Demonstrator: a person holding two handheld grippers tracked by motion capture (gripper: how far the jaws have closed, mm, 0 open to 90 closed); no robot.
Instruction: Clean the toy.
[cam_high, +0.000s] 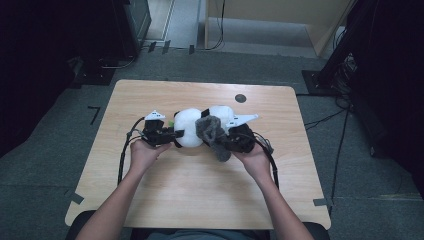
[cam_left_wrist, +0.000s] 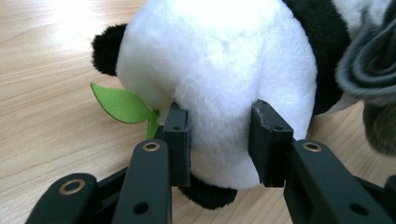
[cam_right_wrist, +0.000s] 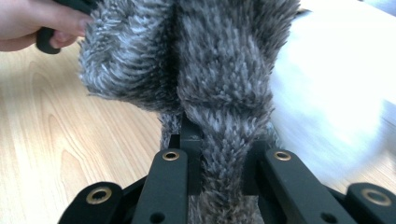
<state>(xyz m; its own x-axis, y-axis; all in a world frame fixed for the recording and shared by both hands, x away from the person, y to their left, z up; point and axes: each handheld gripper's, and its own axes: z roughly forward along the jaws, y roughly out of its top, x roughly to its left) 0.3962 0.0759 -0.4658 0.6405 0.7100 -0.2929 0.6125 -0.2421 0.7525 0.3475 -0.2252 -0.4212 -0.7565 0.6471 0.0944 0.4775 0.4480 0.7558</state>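
On wooden table (cam_high: 150, 200): left gripper (cam_left_wrist: 219, 140) clamps fluffy white panda plush (cam_left_wrist: 219, 60); right gripper (cam_right_wrist: 219, 163) pinches shaggy grey cloth (cam_right_wrist: 219, 70).

**A lab or recording room, not a home**

A lone wooden table (cam_high: 165, 195) stands on grey carpet (cam_high: 45, 165), its place marked by black tape (cam_high: 76, 198) stuck to the floor at the corners. Dark equipment racks (cam_high: 385, 60) flank it on both sides, and cables (cam_high: 340, 145) run loose across the carpet from them. The table has a round cable port (cam_high: 240, 98). The surroundings are dim and bare, without any household furniture
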